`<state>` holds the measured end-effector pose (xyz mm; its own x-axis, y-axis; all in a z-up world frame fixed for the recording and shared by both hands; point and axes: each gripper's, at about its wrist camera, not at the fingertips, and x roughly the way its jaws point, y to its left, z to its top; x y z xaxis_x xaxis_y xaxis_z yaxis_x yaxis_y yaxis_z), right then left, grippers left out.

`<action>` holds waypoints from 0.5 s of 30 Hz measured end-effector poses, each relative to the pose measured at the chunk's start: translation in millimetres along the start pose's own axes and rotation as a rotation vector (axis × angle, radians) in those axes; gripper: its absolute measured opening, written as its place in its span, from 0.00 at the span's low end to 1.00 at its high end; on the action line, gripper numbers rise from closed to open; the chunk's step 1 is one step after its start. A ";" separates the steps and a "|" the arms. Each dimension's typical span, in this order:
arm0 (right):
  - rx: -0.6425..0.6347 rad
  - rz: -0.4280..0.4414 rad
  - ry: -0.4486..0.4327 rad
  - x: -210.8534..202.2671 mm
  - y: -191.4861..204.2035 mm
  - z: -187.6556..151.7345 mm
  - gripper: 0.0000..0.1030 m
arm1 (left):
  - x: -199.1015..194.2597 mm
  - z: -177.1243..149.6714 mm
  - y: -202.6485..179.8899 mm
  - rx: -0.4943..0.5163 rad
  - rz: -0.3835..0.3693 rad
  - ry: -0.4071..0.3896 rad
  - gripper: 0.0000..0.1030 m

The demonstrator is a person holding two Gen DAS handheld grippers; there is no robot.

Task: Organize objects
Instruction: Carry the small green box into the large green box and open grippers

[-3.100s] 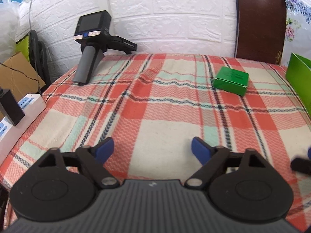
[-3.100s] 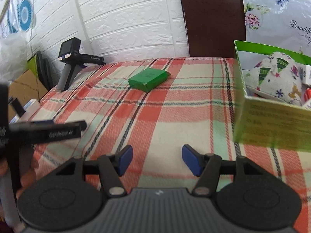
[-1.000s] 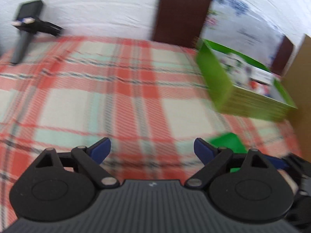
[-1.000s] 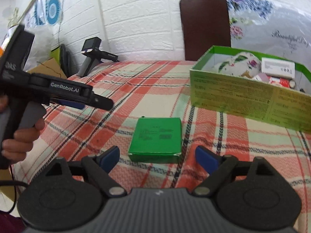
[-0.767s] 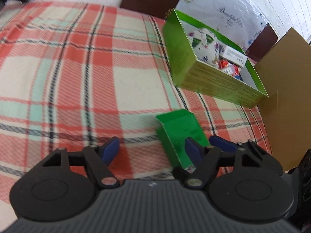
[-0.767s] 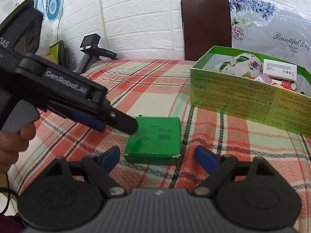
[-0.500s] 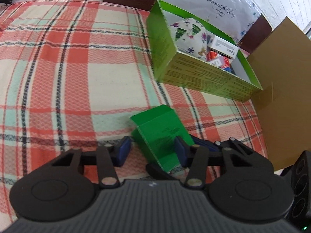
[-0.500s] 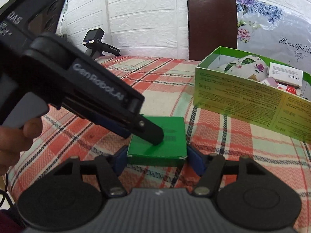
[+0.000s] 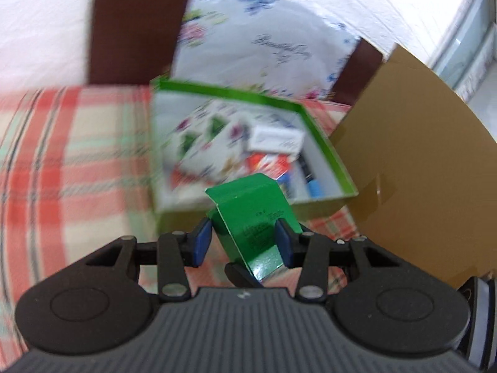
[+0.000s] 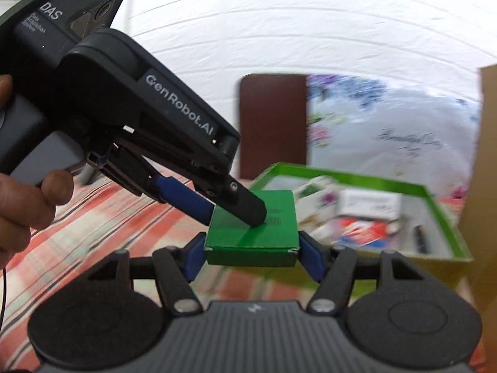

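A small flat green box (image 9: 254, 214) (image 10: 253, 230) is held up off the plaid bed by both grippers. My left gripper (image 9: 240, 242) is shut on its top and bottom faces; in the right wrist view it reaches in from the left (image 10: 239, 211). My right gripper (image 10: 251, 255) is shut on its two side edges. Just beyond stands an open green storage box (image 9: 323, 143) (image 10: 435, 199) holding a patterned pouch (image 9: 211, 143), a white carton (image 9: 276, 138) and small items.
A brown cardboard sheet (image 9: 419, 168) stands right of the storage box. A dark brown headboard (image 9: 133, 28) and a floral pillow (image 9: 264, 31) are behind it. The red plaid blanket (image 9: 71, 155) spreads to the left.
Both grippers have closed on the small green box and lifted it off the blanket toward the open storage box. The views are blurred by motion.
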<state>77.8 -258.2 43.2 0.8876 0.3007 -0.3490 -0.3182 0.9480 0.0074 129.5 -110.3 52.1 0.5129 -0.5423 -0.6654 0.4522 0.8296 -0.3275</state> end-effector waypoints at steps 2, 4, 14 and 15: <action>0.031 -0.047 -0.019 3.7 -18.3 4.5 0.60 | 15.7 12.2 -18.2 0.052 -0.010 -0.004 0.45; 0.068 -0.089 -0.033 7.3 -36.5 6.3 0.60 | 31.9 23.0 -34.4 0.092 -0.021 -0.003 0.45; 0.169 -0.234 -0.029 36.9 -99.0 3.8 0.62 | 101.3 49.7 -77.7 0.194 -0.027 0.041 0.47; 0.171 -0.254 -0.025 40.3 -101.7 2.4 0.62 | 105.6 49.8 -79.7 0.206 -0.010 0.038 0.47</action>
<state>146.8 -342.3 30.6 0.9402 0.0518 -0.3365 -0.0260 0.9964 0.0809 184.0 -240.2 41.3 0.4815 -0.5415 -0.6891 0.5987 0.7775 -0.1926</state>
